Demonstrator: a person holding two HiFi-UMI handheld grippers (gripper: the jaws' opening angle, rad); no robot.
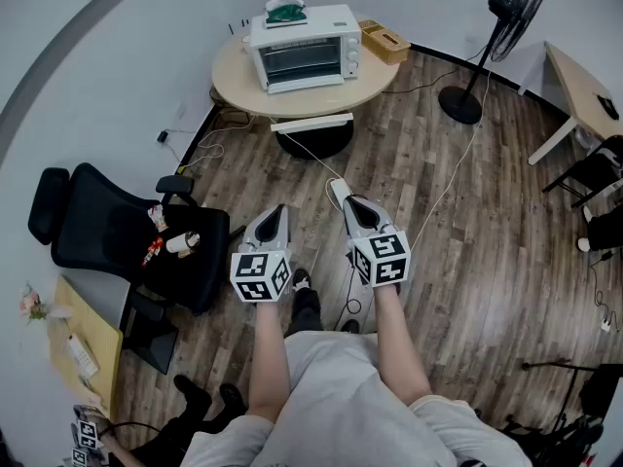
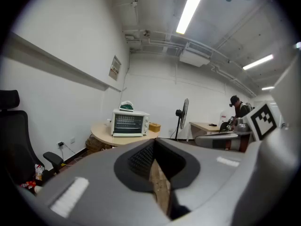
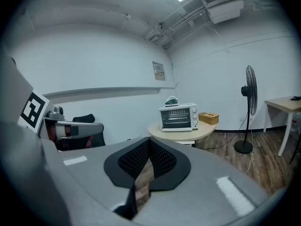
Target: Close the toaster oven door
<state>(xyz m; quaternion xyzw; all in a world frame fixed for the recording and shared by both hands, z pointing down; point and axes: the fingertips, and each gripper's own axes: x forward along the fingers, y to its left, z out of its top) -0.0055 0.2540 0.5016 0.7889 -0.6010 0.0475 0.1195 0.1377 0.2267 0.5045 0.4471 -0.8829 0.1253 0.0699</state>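
Our left tool (image 1: pixel 277 210) and right tool (image 1: pixel 348 202) are closed, empty. We should approach the oven (image 1: pixel 305 47) on the far surface (image 1: pixel 234 81), then press its door (image 1: pixel 297 62) evenly.

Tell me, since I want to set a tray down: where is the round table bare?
On the round table, bare: the strip in front of the toaster oven, and the left edge. Crowded: the right rear, by the wooden box.

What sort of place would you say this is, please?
Probably an office or lab workroom: a black swivel office chair and a black pedestal fan stand on wood-plank flooring, and a white toaster oven sits on a round beige table.
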